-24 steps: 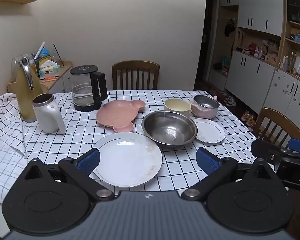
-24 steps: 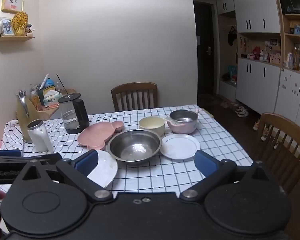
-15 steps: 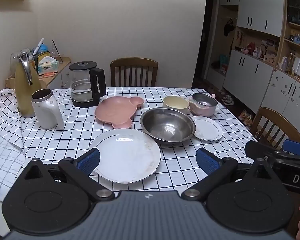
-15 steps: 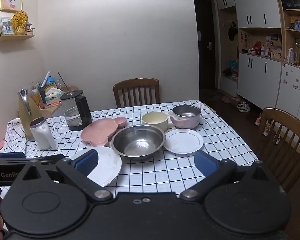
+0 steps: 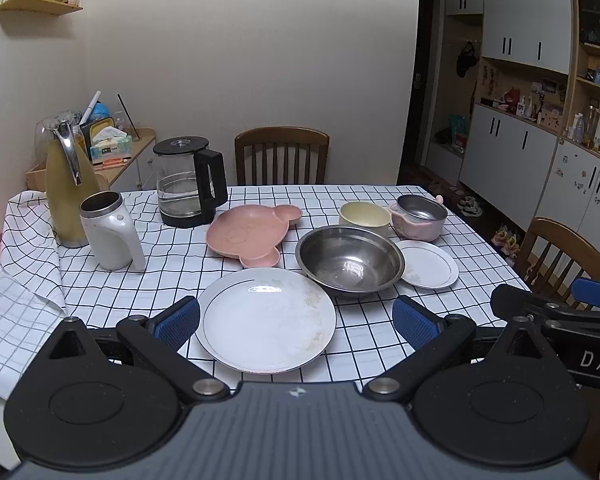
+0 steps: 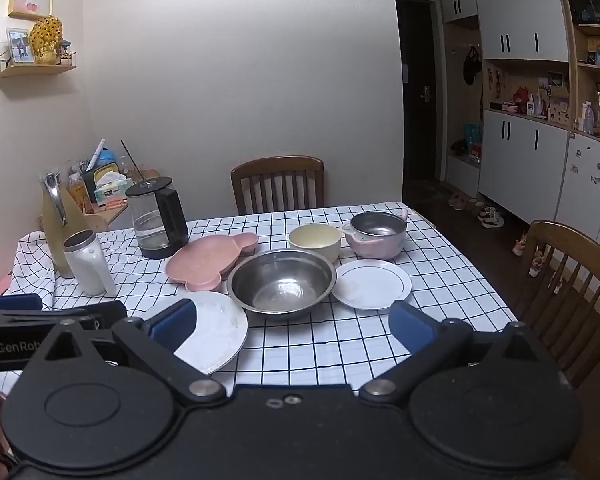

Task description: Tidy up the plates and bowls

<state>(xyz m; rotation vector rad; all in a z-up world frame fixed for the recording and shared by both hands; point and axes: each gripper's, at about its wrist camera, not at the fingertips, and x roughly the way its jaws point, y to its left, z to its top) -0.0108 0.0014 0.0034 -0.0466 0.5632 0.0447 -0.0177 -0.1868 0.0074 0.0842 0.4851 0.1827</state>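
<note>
**Op:** Plates and bowls all sit loose on the checked table (image 5: 380,360); nothing stacked, so I judge the job not started. Big white plate (image 5: 266,320) lower centre of the left view, steel bowl (image 5: 350,262) just right of it, touching or overlapping the small white plate (image 5: 430,264).

**Desk:** And the rest?

**Op:** Pink bear-shaped plate (image 5: 248,234) centre frame, cream bowl (image 5: 364,216) and pink bowl with steel liner (image 5: 420,216) behind, right of centre.

**Desk:** Claws?

**Op:** Left gripper (image 5: 296,322) spread wide, holding nothing, framing the big plate from the table's near edge. Right gripper (image 6: 292,324) likewise agape and empty, lower frame, short of the small plate.

**Desk:** Left to do?

**Op:** Everything, I'd say: gather plates together, nest the bowls.
</note>
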